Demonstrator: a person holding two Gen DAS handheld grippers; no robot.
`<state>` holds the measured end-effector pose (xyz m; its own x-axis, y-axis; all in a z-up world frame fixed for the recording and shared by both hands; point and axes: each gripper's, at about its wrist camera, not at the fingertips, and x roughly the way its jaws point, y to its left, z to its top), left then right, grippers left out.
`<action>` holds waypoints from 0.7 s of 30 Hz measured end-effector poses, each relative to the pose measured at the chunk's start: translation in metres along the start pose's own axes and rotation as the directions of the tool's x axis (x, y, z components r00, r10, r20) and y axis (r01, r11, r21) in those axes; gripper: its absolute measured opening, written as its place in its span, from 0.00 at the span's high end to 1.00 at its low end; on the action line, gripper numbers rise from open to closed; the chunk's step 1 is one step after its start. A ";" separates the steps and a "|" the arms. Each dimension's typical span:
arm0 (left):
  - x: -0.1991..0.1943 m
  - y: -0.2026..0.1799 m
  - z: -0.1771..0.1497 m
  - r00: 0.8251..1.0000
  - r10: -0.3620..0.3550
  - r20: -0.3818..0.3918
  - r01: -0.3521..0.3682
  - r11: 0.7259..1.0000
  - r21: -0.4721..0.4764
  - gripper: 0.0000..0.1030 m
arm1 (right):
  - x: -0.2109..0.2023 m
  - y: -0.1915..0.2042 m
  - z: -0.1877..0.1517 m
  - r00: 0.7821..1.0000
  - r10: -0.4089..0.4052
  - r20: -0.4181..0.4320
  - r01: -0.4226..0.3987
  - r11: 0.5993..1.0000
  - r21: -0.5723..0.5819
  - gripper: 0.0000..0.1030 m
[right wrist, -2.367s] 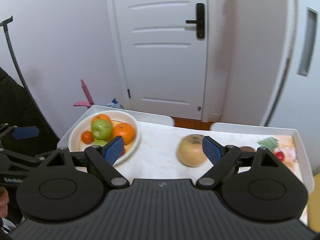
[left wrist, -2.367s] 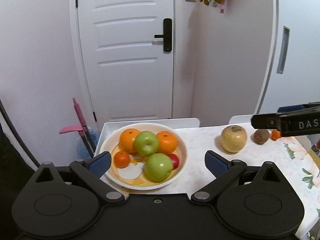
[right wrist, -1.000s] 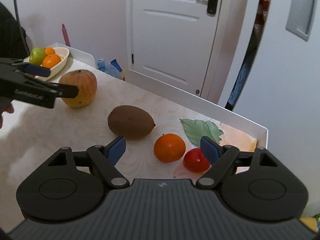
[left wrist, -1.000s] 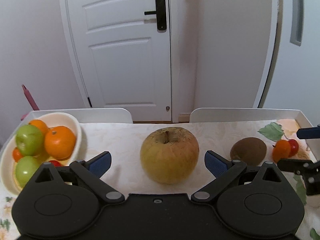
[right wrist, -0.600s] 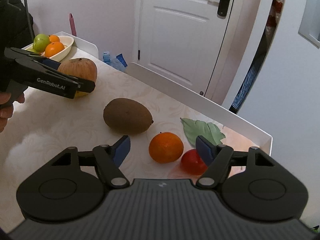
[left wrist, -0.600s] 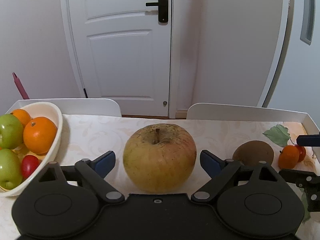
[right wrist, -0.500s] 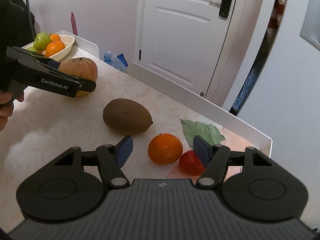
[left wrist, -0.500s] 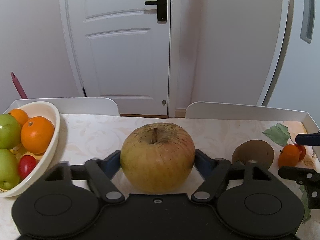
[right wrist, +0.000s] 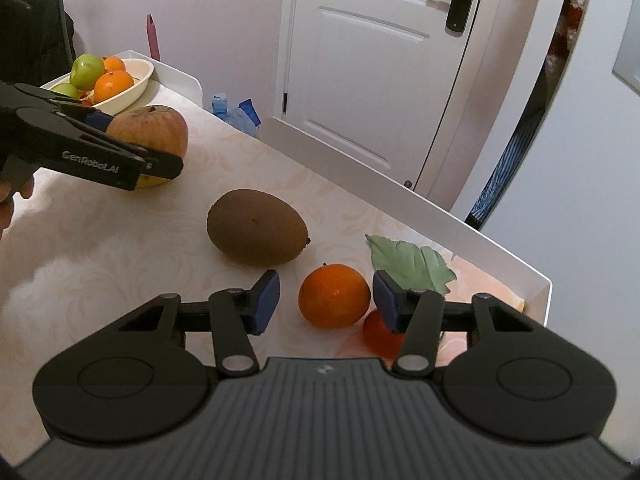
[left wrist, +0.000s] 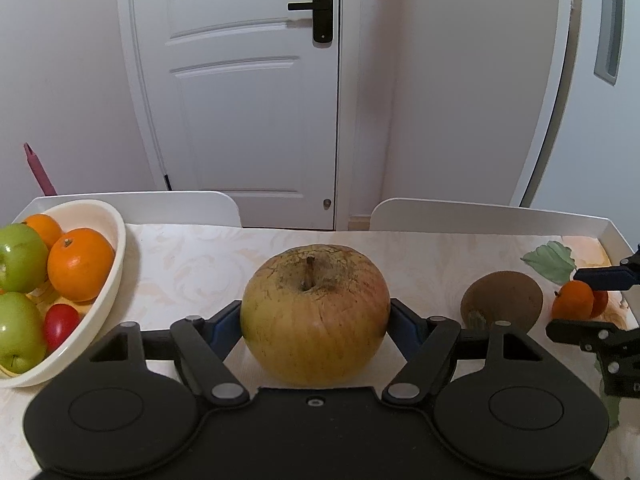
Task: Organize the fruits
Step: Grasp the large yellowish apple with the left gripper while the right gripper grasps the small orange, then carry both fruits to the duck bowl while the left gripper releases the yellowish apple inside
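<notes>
Centrally in the left wrist view, the left gripper (left wrist: 315, 322) has its blue pads pressed against both flanks of a large yellow apple (left wrist: 315, 314), which sits stem-up on the patterned tablecloth (left wrist: 192, 264); its jaws closed within the last second and now clamp the fruit. Only this view shows the apple's stem and both contact points. The right wrist view shows the same grip from the side: the apple (right wrist: 154, 130) is half hidden behind the left gripper's black finger, and a hand (right wrist: 12, 200) holding that tool is cut off at the frame edge.

The right gripper (right wrist: 326, 300) has just been closing its jaws around a small orange (right wrist: 334, 295); a gap shows beside the left pad, and the right pad sits just beside the fruit, contact not discernible. A red tomato (right wrist: 378, 334) lies partly hidden behind the right finger, touching or just beside the orange. In the left view these two fruits are small and partly masked by the right gripper's fingers.

A brown kiwi (right wrist: 256, 226) lies between apple and orange, apart from both. A cream bowl (left wrist: 108, 248) at the left holds green apples, oranges and a red tomato. A printed green leaf (right wrist: 408, 260) marks the cloth near the tray rim (right wrist: 440, 208). A white door (left wrist: 240, 100) stands behind.
</notes>
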<state>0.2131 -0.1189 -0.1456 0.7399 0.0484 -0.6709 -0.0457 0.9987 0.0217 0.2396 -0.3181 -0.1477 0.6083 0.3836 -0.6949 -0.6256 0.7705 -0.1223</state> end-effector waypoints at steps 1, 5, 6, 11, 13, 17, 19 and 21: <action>-0.001 0.001 -0.001 1.000 0.000 0.000 0.000 1.000 -0.001 0.24 | 0.000 0.001 0.000 1.000 -0.002 0.000 0.002 1.000 0.000 0.38; -0.006 0.003 -0.006 1.000 -0.003 -0.003 0.003 1.000 -0.002 0.24 | 0.000 0.002 0.000 1.000 -0.021 0.006 0.021 1.000 0.000 0.48; -0.006 0.003 -0.006 1.000 -0.003 -0.003 0.003 1.000 -0.002 0.24 | -0.001 0.001 0.000 1.000 -0.021 0.006 0.021 1.000 0.002 0.48; -0.013 0.006 -0.010 1.000 -0.006 -0.001 0.006 1.000 -0.006 0.24 | -0.001 0.003 0.000 1.000 -0.029 0.004 0.029 1.000 0.005 0.48; -0.017 0.007 -0.012 1.000 -0.008 0.002 0.008 1.000 -0.008 0.24 | 0.000 0.005 -0.001 0.999 -0.037 0.006 0.037 0.999 -0.008 0.47; -0.026 0.010 -0.017 1.000 -0.009 0.009 0.009 1.000 -0.008 0.24 | 0.006 0.006 -0.004 0.998 -0.063 -0.006 0.062 0.998 -0.027 0.48; -0.029 0.012 -0.016 1.000 -0.008 0.010 0.008 1.000 -0.007 0.24 | 0.006 0.006 -0.003 0.998 -0.062 -0.005 0.062 0.998 -0.023 0.48; -0.033 0.014 -0.017 1.000 -0.007 0.014 0.007 1.000 -0.009 0.24 | 0.006 0.005 -0.002 0.998 -0.063 -0.005 0.062 0.998 -0.016 0.48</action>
<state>0.1763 -0.1069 -0.1356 0.7495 0.0418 -0.6607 -0.0469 0.9988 0.0100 0.2389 -0.3131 -0.1541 0.6435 0.3319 -0.6898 -0.5941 0.7848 -0.1767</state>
